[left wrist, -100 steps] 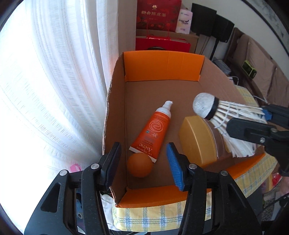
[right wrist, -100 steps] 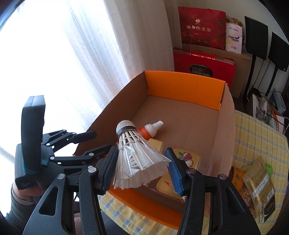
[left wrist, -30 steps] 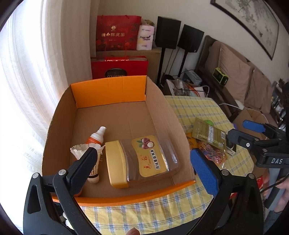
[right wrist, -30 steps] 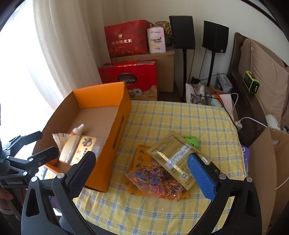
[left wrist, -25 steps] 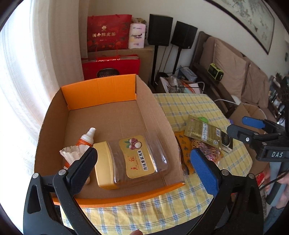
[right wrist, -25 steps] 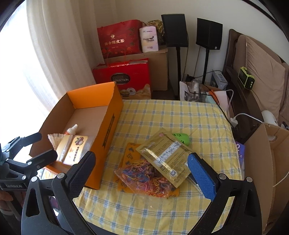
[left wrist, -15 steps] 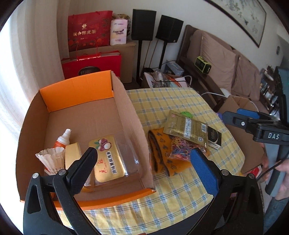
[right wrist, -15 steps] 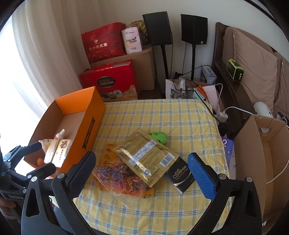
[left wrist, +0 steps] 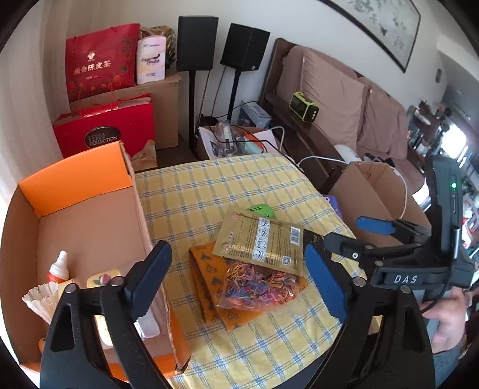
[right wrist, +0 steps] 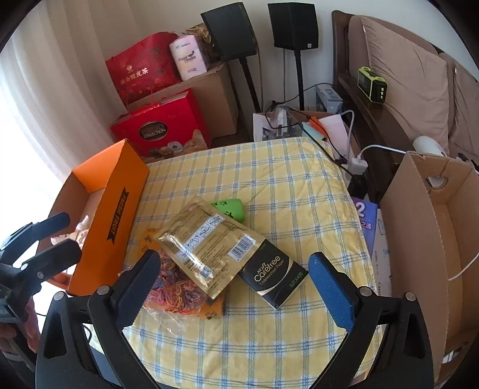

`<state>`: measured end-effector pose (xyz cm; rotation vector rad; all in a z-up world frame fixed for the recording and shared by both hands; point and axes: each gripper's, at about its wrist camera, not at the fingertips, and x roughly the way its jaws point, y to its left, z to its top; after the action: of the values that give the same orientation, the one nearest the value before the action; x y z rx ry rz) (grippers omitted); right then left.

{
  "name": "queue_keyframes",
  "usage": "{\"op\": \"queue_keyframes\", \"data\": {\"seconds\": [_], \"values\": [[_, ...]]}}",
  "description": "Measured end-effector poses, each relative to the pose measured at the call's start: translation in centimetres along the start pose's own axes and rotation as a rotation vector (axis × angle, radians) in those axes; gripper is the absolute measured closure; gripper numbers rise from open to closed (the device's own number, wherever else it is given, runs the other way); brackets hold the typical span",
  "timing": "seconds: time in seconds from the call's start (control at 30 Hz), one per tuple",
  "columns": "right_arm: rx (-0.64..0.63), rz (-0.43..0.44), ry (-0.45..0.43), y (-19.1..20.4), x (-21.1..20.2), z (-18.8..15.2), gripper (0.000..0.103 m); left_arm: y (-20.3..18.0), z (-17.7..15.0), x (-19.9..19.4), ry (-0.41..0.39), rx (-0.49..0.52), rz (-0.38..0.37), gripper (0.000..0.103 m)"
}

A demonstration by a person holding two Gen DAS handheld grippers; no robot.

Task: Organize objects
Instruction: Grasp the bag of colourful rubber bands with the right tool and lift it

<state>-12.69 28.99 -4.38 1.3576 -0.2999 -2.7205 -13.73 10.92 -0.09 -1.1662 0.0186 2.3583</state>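
Observation:
An orange cardboard box [left wrist: 74,179] [right wrist: 116,209] stands at the table's left; inside lie a white shuttlecock [left wrist: 40,299], an orange sunscreen tube [left wrist: 58,270] and a nut jar [left wrist: 100,279]. On the yellow checked cloth lie a gold foil pouch [left wrist: 260,242] [right wrist: 206,242], a bag of coloured rubber bands [left wrist: 257,284] [right wrist: 176,293], an orange cloth [left wrist: 209,284], a green object [right wrist: 230,208] and a black Carefree tissue pack [right wrist: 272,275]. My left gripper [left wrist: 236,278] is open and empty above the rubber bands. My right gripper [right wrist: 233,287] is open and empty above the pouch and pack.
A tall brown carton [right wrist: 428,239] stands right of the table. Red gift bags [right wrist: 161,128], a cardboard box and two black speakers [right wrist: 293,27] are behind. A sofa [left wrist: 338,98] with a green radio lies at the back right. Cables and a charger [right wrist: 356,164] hang off the far table edge.
The right gripper let go of the shuttlecock, which now lies in the box. Both grippers opened wide and swung right, from the box to over the items on the cloth.

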Motion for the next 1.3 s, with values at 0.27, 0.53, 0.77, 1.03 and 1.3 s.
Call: {"op": "queue_keyframes", "data": {"seconds": [0.27,0.53,0.77,1.03,1.3], "values": [[0.028,0.053,0.045,-0.7,1.7,-0.9,0.045,-0.8,2.3,5.1,0.120,-0.027,-0.027,0.056],[0.054,0.103,0.081,-1.0,3.4,-1.4,0.053,-1.1,2.4,8.7,0.207,-0.036,-0.015,0.060],[0.071,0.134,0.094,-1.2,3.8,-2.0,0.053,-1.5,1.6,9.1,0.228,-0.026,-0.007,0.060],[0.007,0.181,0.089,0.8,3.2,-3.0,0.038,-1.4,1.1,6.6,0.181,-0.027,0.003,0.052],[-0.121,0.209,0.082,5.2,3.6,-3.2,0.027,0.6,2.1,4.0,0.102,-0.080,0.036,0.029]]}}
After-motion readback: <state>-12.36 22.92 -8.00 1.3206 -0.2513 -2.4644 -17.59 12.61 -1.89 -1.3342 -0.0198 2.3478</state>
